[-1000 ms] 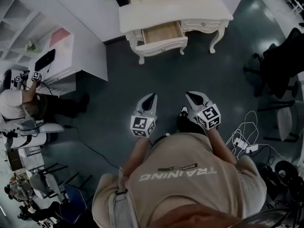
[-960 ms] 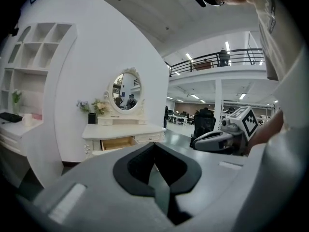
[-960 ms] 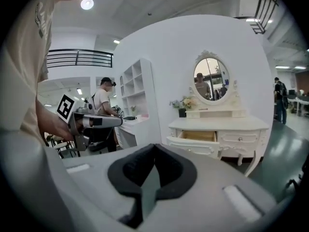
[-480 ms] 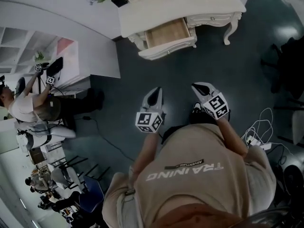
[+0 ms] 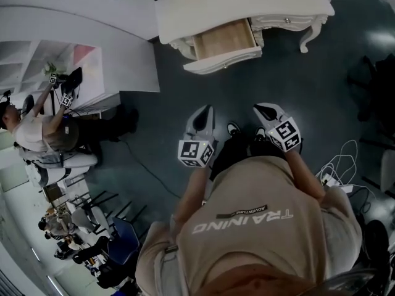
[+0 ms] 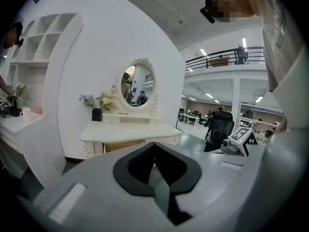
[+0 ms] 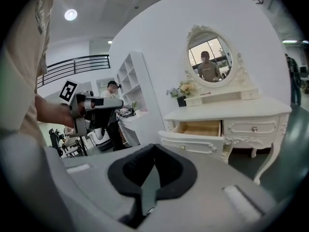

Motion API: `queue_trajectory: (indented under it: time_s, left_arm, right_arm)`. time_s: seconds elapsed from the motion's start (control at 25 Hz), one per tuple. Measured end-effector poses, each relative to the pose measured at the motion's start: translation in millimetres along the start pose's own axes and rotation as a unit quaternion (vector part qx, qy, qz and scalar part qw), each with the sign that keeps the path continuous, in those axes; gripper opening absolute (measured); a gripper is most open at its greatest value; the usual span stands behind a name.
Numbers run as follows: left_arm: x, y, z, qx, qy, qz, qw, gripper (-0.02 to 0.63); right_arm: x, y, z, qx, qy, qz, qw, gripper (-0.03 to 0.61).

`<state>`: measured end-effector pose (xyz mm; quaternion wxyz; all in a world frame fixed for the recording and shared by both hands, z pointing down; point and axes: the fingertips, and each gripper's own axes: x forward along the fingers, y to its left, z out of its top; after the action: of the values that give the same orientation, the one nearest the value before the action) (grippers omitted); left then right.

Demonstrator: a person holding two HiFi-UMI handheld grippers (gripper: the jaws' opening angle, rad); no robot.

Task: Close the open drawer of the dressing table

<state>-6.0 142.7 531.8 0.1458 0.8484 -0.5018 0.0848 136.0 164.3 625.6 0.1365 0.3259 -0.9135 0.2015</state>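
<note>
Nearest, the grey left gripper (image 5: 206, 110) and the grey right gripper (image 5: 260, 108) are held side by side over the dark floor (image 5: 308, 85). Both have their 2 jaws pressed together on nothing. Well ahead of both tips, the white drawer with a pale wooden inside (image 5: 223, 42) stands pulled out of the cream dressing table (image 5: 247, 5). Beyond it rises the table's oval mirror (image 7: 210, 57).

One dressing table (image 5: 247, 5), one open drawer (image 5: 225, 41), two tools (image 5: 203, 111) (image 5: 263, 109), one oval mirror (image 7: 210, 57)

White shelving unit (image 5: 37, 54), floor cables (image 5: 339, 162), blue chair (image 5: 120, 239), person at left (image 5: 46, 134)
</note>
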Motion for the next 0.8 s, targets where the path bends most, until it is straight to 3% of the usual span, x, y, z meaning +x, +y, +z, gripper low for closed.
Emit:
queue_trajectory:
  time_s: [0.24,0.56,0.8]
  left_arm:
    - [20.7,36.6,-3.8,0.008,-0.001,-0.026,0.9996,0.006]
    - [54.2,79.8,14.6,0.028,-0.005,-0.089,0.9956,0.006]
    - [73.2,127.7,18.7,0.031,-0.006,-0.122,0.992,0.006]
  right_arm:
    - [41.7,-2.7,19.2,-0.019,0.01,-0.009,1.0,0.005]
    - [101.1,-12.2,83.1,-0.038,0.007,-0.05,0.998,0.005]
    - [150.6,-16.0,106.4,0.0,0.001,-0.086,0.996,0.005]
